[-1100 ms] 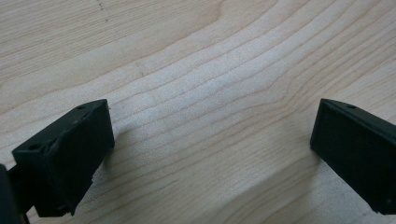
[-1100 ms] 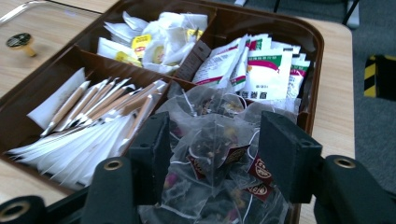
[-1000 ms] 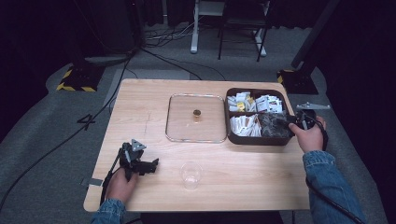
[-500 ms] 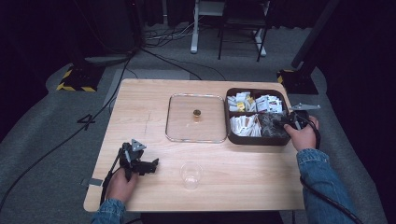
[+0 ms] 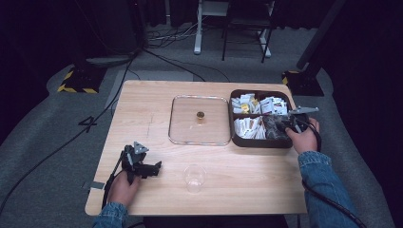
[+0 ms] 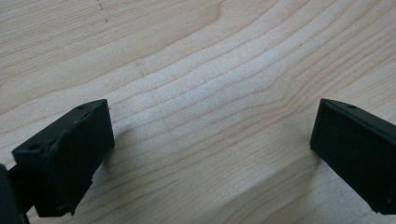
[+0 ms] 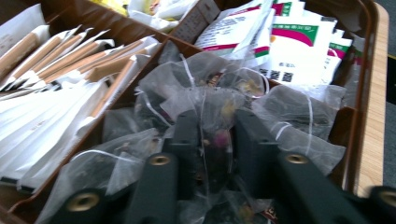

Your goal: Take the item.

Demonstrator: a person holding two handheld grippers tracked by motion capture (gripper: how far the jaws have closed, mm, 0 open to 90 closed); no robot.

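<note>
over the last second the right gripper (image 5: 285, 124) has pushed forward from the rim of the dark brown compartmented box (image 5: 259, 143) into its near right compartment, and its fingers (image 7: 187, 140) now pinch a translucent mesh tea bag (image 7: 215, 114) – likely just before lifting it. the left gripper (image 5: 151, 167) has not moved – fingers wide over the pale wooden tabletop (image 6: 196, 84), beside a clear plastic cup (image 5: 195, 177).

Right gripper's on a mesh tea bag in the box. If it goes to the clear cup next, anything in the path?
Nothing visible blocks it. The right gripper is closed on a mesh tea bag in the brown box. Bare wooden table lies between box and clear cup; the glass lid sits off to the side.
</note>
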